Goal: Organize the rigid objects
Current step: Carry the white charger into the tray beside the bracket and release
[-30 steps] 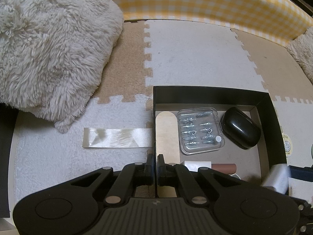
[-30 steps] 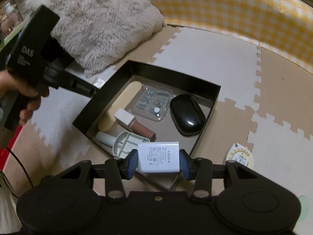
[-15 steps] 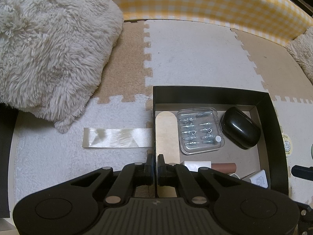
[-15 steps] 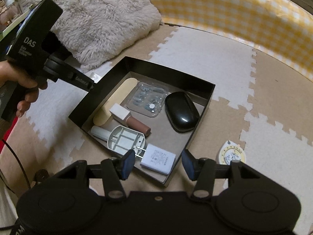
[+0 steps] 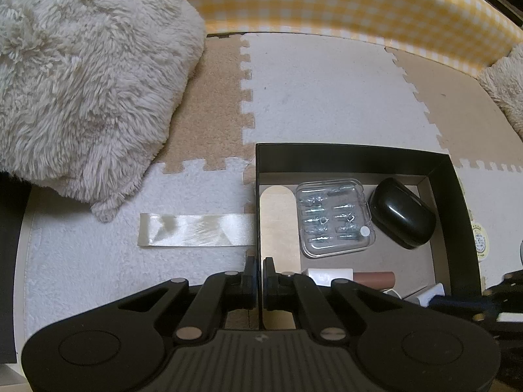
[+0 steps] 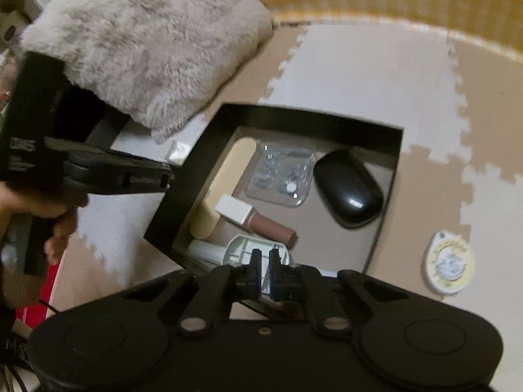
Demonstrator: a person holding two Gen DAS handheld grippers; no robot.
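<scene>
The round tag [image 6: 449, 263] lies on the floor outside the box [image 6: 313, 119], right of the right gripper [image 6: 265, 272], the nearer one. Right jaws are together and empty; left gripper [image 5: 259, 276] jaws clamp the box wall.

Legible text: we find almost none. Left claw [image 6: 165, 179], housing: pale lettering, blurred; we make out roughly "DAS", with smaller lines beneath unreadable. Round tag [image 6: 449, 263] on the floor mat: printed ring of yellow marks, too small for us to read.

right tongs [image 6: 264, 269] closed, empty | over black box [image 6: 313, 118] near edge | black case [image 6: 348, 187] inside
</scene>
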